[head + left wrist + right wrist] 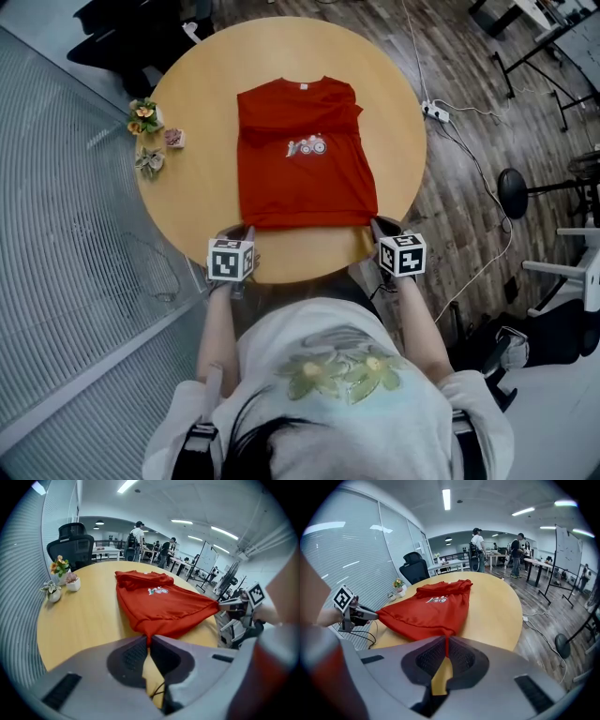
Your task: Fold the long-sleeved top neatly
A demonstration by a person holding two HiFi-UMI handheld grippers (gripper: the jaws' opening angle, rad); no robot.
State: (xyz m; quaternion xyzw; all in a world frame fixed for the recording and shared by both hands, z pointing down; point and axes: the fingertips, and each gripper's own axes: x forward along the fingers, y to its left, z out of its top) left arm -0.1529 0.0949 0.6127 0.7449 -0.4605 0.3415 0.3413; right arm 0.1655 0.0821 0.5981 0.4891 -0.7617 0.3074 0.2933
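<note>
Red top (305,155) in both hand-held grippers (149,639) (446,643)

Both arms (217,328) reach forward to the table's (197,187) near edge. The left gripper (240,231) and right gripper (379,228) tilt downward, each with its jaws pinched tight on a near corner of the red top (300,178).

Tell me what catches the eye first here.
The bright red top lies across the middle of the round wooden table. The left gripper and right gripper are each shut on a near hem corner, that edge raised. Small flower pots sit at the table's left edge.
</note>
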